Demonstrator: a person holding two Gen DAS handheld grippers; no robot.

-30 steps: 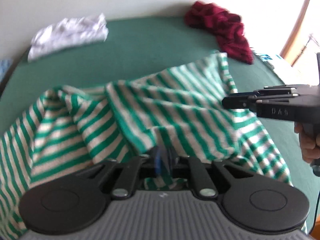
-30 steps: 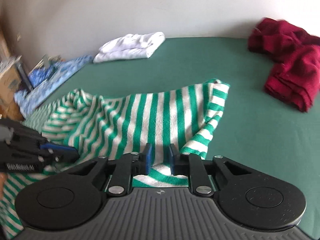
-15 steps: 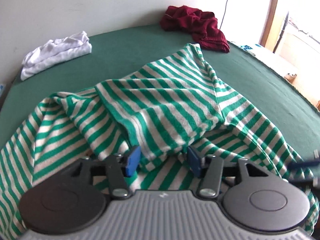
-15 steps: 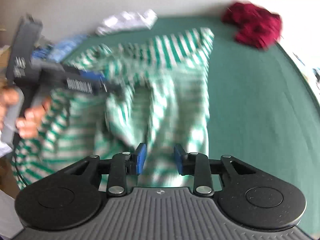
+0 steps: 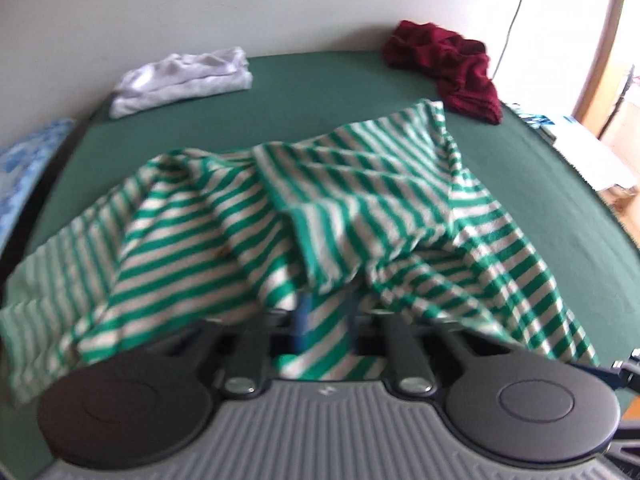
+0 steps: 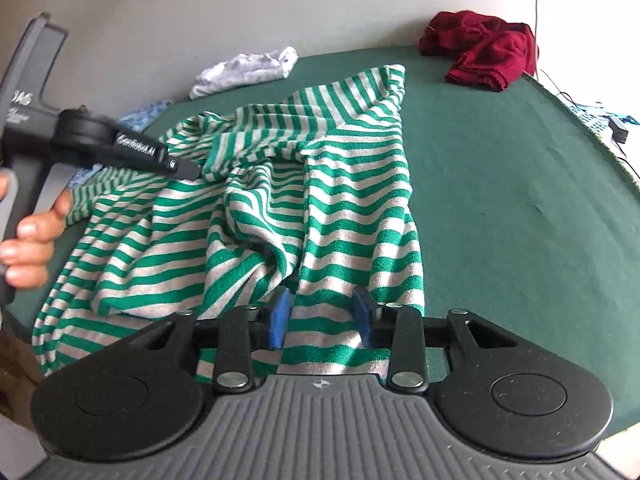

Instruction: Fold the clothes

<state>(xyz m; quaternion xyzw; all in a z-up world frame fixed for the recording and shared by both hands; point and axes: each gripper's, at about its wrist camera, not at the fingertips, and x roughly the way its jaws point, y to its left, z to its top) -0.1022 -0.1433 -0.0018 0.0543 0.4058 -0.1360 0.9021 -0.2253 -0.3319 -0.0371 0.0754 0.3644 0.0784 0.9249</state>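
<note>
Both claws hover over a rumpled green-striped garment (image 6: pixel 320 208), likely seeking edges to straighten it. The right gripper (image 6: pixel 323 314) has its fingers apart with cloth between them. The left gripper (image 5: pixel 326 320) is blurred, so I cannot tell its state.

A second ago both grippers were pinching the striped shirt (image 6: pixel 320 216) tight. Now the right gripper (image 6: pixel 323 316) has its blue fingers (image 6: pixel 280 312) apart, with the cloth lying loose between them. The left gripper (image 5: pixel 324 320) opened wide half a second ago and has now come partly together again, with a fold of shirt draped over it. The shirt is more bunched up in the middle now.
</note>
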